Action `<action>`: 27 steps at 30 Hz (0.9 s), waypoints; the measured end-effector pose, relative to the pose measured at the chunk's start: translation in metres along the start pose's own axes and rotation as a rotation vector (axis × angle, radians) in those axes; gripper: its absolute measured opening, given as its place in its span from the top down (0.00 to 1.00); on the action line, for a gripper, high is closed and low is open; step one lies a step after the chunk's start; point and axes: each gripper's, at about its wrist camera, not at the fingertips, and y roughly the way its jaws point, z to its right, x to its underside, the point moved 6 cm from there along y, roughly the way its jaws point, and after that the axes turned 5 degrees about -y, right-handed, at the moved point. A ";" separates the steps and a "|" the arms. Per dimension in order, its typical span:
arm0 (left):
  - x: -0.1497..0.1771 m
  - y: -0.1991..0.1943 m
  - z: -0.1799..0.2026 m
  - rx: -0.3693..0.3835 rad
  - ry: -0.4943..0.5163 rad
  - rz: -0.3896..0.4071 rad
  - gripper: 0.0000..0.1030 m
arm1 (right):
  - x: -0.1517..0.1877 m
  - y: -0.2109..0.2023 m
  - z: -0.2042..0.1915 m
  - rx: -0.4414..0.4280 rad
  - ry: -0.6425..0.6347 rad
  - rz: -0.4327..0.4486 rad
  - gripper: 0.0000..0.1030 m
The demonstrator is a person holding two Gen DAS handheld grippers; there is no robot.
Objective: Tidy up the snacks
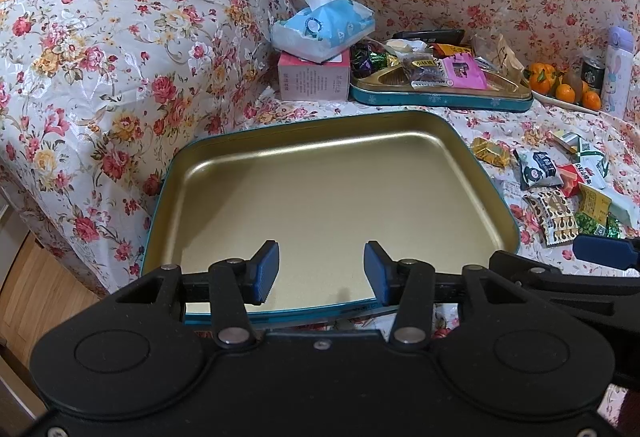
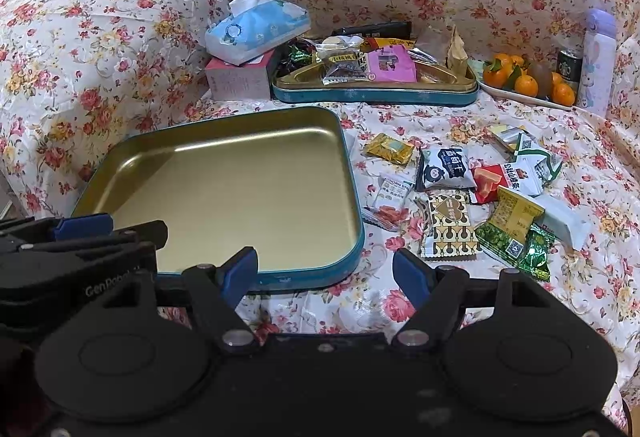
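Both wrist cams low, fwd-facing, close over floral cover; shared: gold tray, left cam nearer.

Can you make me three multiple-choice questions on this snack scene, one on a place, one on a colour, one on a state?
1. Where are the loose snack packets lying?
A. inside the empty tin
B. on the cloth, right of the empty tin
C. on the tissue pack

2. What colour is the outer rim of the empty tin?
A. teal blue
B. red
C. white

3. How does the right gripper stand?
A. shut on a packet
B. open, holding nothing
C. shut on the tin's rim

Answers: 1 B, packets lie scattered on the floral cloth beside it. 2 A, teal outside, gold within. 3 B, fingers apart over bare cloth.
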 end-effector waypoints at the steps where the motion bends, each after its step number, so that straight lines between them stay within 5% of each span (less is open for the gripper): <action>1: 0.000 0.000 0.000 0.000 -0.002 0.001 0.47 | 0.000 0.000 0.000 0.000 -0.001 0.000 0.24; 12: 0.000 -0.003 0.002 0.009 -0.002 0.041 0.47 | -0.006 -0.010 0.011 0.018 0.011 0.060 0.24; 21: 0.004 -0.009 0.017 0.027 0.065 0.131 0.47 | 0.009 -0.023 0.071 0.115 0.062 0.123 0.25; 27: 0.011 -0.011 0.029 0.058 0.068 0.168 0.47 | 0.036 -0.020 0.118 0.173 0.143 0.048 0.45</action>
